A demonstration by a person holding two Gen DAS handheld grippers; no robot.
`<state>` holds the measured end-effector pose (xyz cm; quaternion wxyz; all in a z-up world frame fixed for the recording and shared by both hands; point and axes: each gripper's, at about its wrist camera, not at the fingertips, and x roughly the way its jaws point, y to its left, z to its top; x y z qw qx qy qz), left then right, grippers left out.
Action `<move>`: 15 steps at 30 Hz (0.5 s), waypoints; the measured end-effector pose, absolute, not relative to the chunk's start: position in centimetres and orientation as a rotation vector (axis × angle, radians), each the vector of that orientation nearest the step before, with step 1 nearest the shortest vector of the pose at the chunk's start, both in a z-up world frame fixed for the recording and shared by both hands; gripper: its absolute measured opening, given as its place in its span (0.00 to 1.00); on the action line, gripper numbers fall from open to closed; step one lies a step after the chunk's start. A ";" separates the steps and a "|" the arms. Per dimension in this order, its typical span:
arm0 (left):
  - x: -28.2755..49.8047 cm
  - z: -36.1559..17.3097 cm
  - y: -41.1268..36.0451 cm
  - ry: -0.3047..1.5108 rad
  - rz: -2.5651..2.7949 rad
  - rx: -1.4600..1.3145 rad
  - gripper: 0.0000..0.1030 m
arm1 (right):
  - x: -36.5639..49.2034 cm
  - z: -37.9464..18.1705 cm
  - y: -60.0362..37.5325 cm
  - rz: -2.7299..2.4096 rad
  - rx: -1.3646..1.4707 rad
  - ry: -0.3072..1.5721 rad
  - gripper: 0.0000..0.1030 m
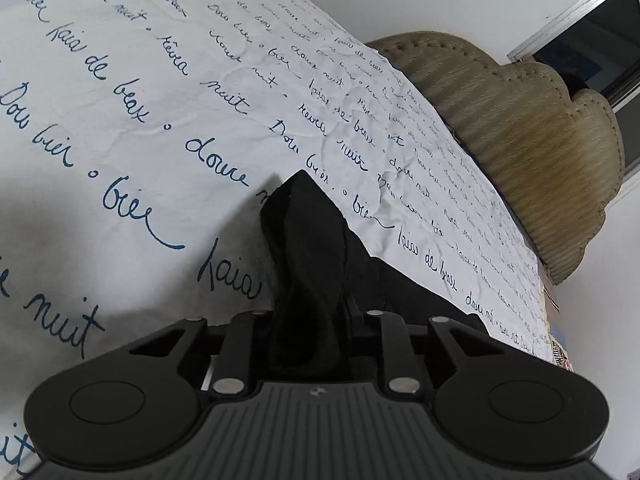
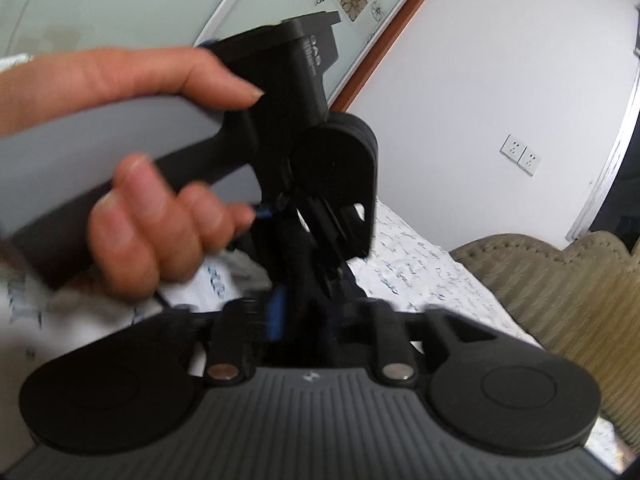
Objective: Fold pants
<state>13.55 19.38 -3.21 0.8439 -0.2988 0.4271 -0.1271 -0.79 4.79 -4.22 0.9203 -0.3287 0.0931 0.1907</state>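
The pants [image 1: 308, 264] are black cloth. In the left wrist view a bunched fold of them stands up between my left gripper's [image 1: 306, 312] jaws, which are shut on it, above the white bedsheet [image 1: 160, 100] with blue script. In the right wrist view my right gripper [image 2: 308, 312] is shut on black cloth [image 2: 300, 264] too. The other hand-held gripper [image 2: 320, 168] is right in front of it, very close, held by a hand [image 2: 160, 200]. The rest of the pants is hidden.
A tan padded headboard [image 1: 532, 140] runs along the bed's far side; it also shows in the right wrist view [image 2: 568, 292]. White walls with sockets [image 2: 520, 154] and a window frame [image 1: 580, 8] lie beyond.
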 end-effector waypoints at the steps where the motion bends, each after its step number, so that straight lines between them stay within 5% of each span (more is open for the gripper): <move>1: 13.4 -3.1 19.3 0.895 -0.267 -0.620 0.20 | -1.3 -4.4 4.4 0.387 -0.687 0.200 0.38; 6: 12.8 -2.4 18.8 0.863 -0.250 -0.590 0.20 | -3.7 -5.1 1.5 0.363 -0.708 0.271 0.65; 13: 11.9 -1.2 17.6 0.825 -0.232 -0.495 0.20 | -2.5 -1.0 -6.9 0.392 -0.340 0.354 0.61; 15: 11.8 -0.9 17.3 0.822 -0.223 -0.485 0.20 | 0.1 -0.2 -9.4 0.275 -0.292 0.383 0.47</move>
